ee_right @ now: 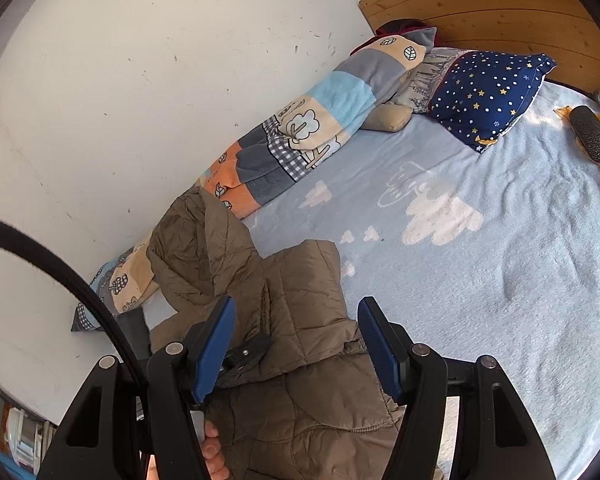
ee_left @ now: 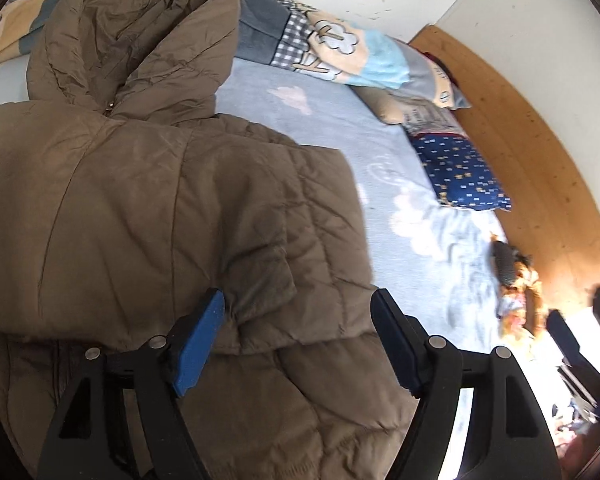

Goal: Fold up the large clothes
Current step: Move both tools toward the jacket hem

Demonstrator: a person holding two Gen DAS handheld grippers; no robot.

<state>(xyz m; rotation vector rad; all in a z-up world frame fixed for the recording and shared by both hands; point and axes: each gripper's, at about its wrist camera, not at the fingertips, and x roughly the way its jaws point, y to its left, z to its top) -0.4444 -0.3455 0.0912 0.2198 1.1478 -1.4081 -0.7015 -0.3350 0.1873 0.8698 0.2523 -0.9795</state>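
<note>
Through my left wrist camera, the olive-brown quilted hooded jacket lies on the pale blue cloud-print bedspread, its sleeve folded across the body. My left tool hangs over that sleeve with its fingers apart, gripping nothing. The puffy filling may spring the sleeve back open, I judge.

From my right wrist camera, my right tool is likewise spread wide above the jacket, empty. The patchwork fleece blanket touches the jacket's hood; a careless pinch there could drag it into the fold.
</note>
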